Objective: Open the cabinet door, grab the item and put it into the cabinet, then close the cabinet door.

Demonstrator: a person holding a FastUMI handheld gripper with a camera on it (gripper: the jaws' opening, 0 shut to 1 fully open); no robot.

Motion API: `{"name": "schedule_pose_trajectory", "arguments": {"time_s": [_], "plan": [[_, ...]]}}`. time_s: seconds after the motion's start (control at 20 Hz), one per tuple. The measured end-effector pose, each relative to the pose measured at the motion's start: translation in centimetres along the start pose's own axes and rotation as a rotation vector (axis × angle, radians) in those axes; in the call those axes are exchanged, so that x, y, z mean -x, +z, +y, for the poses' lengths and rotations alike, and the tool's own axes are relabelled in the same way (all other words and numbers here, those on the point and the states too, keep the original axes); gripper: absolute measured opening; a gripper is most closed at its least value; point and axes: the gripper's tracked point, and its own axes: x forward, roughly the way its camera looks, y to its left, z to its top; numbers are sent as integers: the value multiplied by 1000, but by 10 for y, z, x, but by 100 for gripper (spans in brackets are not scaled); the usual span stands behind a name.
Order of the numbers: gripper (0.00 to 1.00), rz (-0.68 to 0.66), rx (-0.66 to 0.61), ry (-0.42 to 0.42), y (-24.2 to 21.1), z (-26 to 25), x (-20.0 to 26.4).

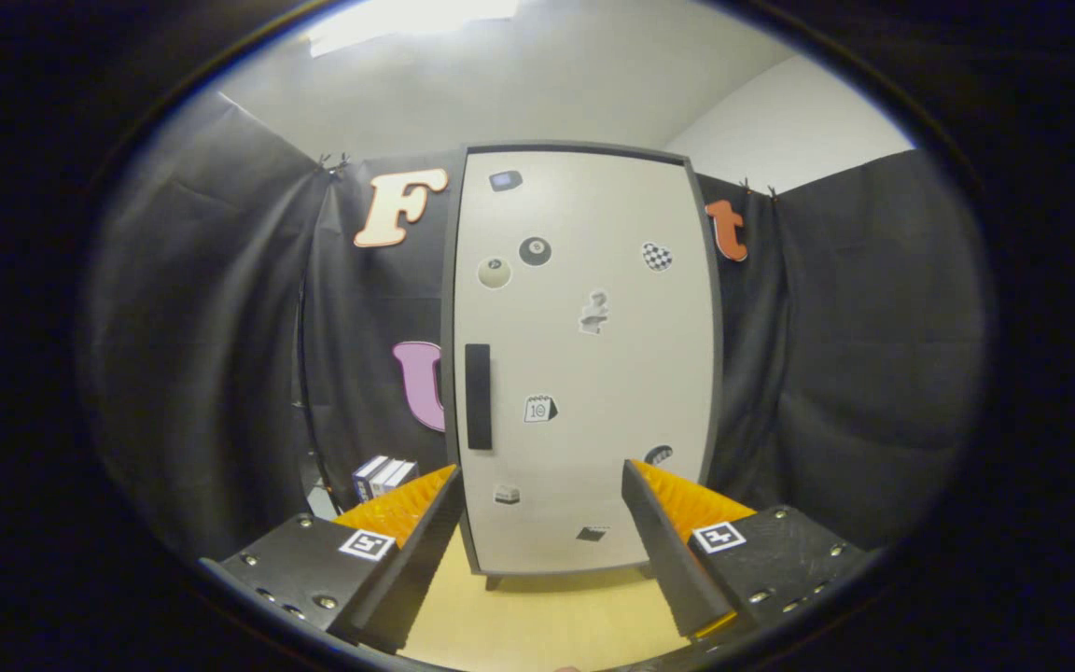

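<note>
Pale cabinet door (584,355) stands shut beyond the gripper (540,485), whose wide-apart fingers hold nothing; stage unclear

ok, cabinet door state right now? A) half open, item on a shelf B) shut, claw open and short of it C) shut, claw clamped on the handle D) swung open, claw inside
B: the cabinet door sits flush in its frame, its dark handle untouched, and the claw is open, holding nothing, short of the door.
</note>
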Motion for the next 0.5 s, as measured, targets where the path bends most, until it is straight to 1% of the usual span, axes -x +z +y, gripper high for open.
{"name": "schedule_pose_trajectory", "arguments": {"time_s": [0.2,0.5], "plan": [[100,16,3,-36,1,-15,27],[100,8,-9,-49,5,-17,41]]}}
